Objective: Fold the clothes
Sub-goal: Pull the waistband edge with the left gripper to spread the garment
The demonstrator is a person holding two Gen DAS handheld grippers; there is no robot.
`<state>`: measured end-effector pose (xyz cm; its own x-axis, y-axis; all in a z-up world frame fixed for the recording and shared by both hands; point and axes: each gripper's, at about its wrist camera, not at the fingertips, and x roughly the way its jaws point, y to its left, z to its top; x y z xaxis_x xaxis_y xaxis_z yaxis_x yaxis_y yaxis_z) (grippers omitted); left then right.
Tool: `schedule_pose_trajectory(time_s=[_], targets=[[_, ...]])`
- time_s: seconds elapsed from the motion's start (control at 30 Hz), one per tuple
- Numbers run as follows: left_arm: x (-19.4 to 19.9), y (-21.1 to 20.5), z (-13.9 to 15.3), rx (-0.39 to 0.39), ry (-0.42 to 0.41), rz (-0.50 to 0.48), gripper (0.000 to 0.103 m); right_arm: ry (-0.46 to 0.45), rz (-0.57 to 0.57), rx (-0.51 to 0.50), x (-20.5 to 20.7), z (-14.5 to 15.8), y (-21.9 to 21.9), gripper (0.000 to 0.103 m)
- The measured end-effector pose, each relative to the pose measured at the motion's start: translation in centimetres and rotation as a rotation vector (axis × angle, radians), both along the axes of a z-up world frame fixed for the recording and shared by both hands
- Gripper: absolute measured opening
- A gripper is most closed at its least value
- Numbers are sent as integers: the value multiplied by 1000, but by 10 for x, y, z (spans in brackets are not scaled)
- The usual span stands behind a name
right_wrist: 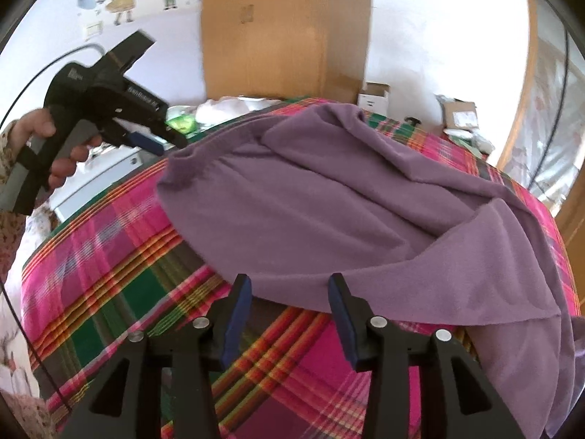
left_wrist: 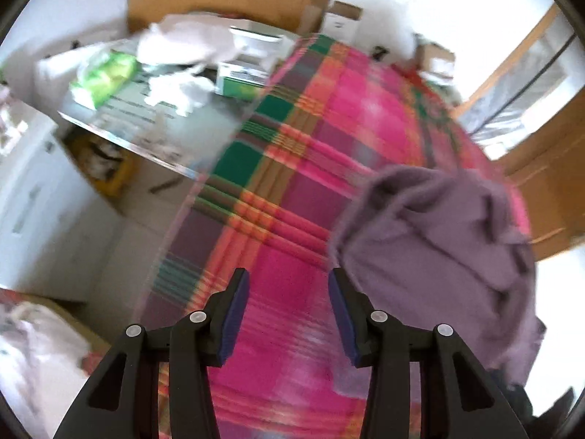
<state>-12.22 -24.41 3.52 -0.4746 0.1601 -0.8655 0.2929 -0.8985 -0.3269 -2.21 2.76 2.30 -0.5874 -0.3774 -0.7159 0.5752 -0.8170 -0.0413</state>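
While garment (right_wrist: 329, 197) lies rumpled, both jaws apart.

Both grippers hold nothing, jaws spread wide: the left gripper (left_wrist: 289, 289), gripped by the left hand (right_wrist: 55, 146), seems raised and tilted; the right gripper (right_wrist: 290, 292) points forward, level.

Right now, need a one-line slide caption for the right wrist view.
Open right gripper poised at the near edge of a crumpled purple garment on a plaid bedspread; left gripper hovers at far corner.
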Motion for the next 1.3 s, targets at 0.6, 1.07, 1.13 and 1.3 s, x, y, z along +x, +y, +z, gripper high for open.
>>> schedule_pose_trajectory(time_s=[0.6,1.07,1.13,1.3], targets=[[33,30,-11,-7,-63,-15,57,164,144,234,21,-11,-29,51],[39,49,-10,-171,-9,-32,57,154,70,215,9,-13,-18,51],[34,47,-11,-149,14,-26,57,171,60,218,8,-13,-20,51],[23,37,-18,-64,20,27,56,159,58,216,3,-15,-22,51]])
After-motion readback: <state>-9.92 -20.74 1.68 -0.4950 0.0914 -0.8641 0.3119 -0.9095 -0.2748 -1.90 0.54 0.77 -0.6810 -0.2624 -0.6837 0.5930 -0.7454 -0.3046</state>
